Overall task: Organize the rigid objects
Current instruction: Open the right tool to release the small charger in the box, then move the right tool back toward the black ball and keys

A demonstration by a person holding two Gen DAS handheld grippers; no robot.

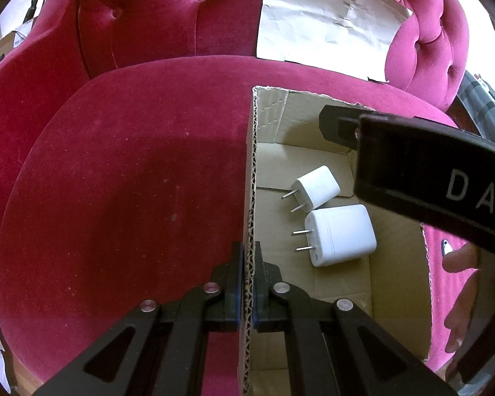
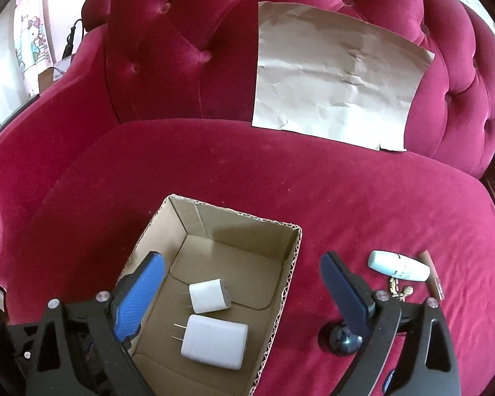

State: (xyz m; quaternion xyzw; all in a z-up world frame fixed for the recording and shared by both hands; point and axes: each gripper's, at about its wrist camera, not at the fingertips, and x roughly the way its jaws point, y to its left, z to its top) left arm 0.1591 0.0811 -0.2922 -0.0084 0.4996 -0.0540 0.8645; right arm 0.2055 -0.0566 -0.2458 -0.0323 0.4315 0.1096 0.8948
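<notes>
A cardboard box (image 1: 252, 171) (image 2: 194, 217) sits on a red velvet sofa. Two white plug adapters lie inside: a small one (image 1: 316, 187) (image 2: 209, 296) and a larger one (image 1: 341, 235) (image 2: 214, 341). My left gripper (image 1: 247, 254) is shut on the box's left wall. My right gripper (image 2: 244, 274) is open and empty above the box; its body (image 1: 429, 171) shows in the left wrist view. On the seat right of the box lie a white and pale-blue tube (image 2: 399, 265), a small dark round object (image 2: 345, 340), a brown stick (image 2: 432, 274) and a small trinket (image 2: 401, 288).
A crumpled sheet of brown paper (image 2: 333, 79) (image 1: 323, 19) leans on the sofa's tufted backrest (image 2: 188, 43). The person's hand (image 1: 462, 283) is at the right edge of the left wrist view. A wall and cluttered items stand beyond the sofa's left arm (image 2: 33, 39).
</notes>
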